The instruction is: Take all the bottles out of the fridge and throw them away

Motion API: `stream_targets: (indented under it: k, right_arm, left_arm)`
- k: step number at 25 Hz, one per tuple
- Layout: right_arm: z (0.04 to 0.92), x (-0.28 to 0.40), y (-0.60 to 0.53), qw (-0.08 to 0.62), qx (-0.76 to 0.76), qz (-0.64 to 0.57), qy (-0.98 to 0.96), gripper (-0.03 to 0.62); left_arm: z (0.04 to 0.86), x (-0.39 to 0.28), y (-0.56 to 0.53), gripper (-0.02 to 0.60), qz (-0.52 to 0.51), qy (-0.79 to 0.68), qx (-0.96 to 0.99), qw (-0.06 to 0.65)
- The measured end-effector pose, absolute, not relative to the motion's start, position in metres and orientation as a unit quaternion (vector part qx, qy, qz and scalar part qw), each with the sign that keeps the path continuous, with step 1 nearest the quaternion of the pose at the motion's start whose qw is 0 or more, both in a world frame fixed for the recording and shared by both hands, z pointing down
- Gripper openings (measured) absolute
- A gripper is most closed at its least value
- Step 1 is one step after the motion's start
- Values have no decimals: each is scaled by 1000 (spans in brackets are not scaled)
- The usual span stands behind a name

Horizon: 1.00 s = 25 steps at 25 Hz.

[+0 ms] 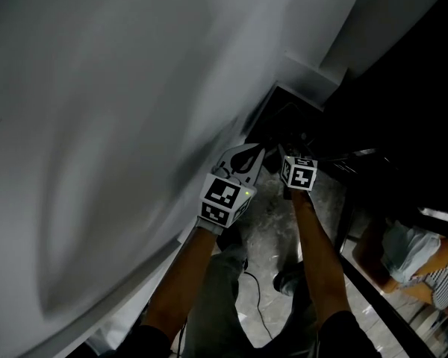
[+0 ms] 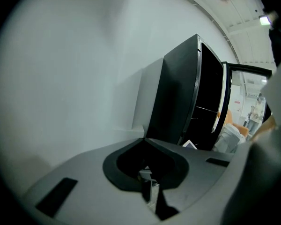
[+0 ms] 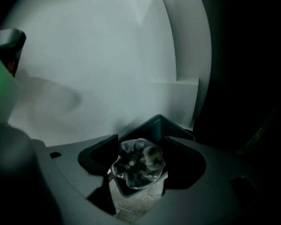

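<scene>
A clear plastic bottle (image 3: 138, 165) fills the gap between the jaws of my right gripper (image 3: 139, 172), its base turned toward the camera. The pads seem to press on its sides. It hangs over the open top of a dark bin (image 3: 160, 122), which in the head view stands in the corner by the wall (image 1: 280, 114). My left gripper (image 2: 150, 191) is shut and holds nothing. In the head view it (image 1: 246, 159) is just left of the right gripper (image 1: 291, 155), both above the bin. The black fridge (image 2: 178, 97) stands with its door open.
A white wall (image 1: 119, 125) runs close along the left. The fridge's dark body (image 1: 403, 110) and its open door (image 1: 373, 289) close off the right. A person (image 1: 425, 267) in striped clothing is low down beyond the door. A cable (image 1: 257, 304) lies on the marbled floor.
</scene>
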State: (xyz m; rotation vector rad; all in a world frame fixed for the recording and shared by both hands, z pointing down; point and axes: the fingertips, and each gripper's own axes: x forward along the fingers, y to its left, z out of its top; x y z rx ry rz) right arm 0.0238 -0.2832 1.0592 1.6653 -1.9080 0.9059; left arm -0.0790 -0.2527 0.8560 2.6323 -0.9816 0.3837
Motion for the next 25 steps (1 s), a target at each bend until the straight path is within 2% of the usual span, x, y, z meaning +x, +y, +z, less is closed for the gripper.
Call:
stream_targets:
  k: [6, 11, 13, 19, 25]
  right_arm:
    - [1006, 19, -273, 208, 593, 313, -712, 302]
    - [906, 24, -237, 189, 591, 308, -721, 298]
    - [853, 28, -217, 181, 594, 305, -722, 247]
    - [703, 47, -156, 154, 625, 297, -706, 18]
    - [592, 59, -110, 109, 655, 298, -686, 8]
  left_arm:
    - [823, -83, -240, 6, 131, -352, 913, 157]
    - [750, -75, -216, 6, 130, -349, 913, 164]
    - [708, -70, -208, 6, 123, -346, 915, 164]
    - [591, -70, -175, 6, 107, -342, 919, 164]
    - [523, -71, -140, 6, 113, -306, 930, 170]
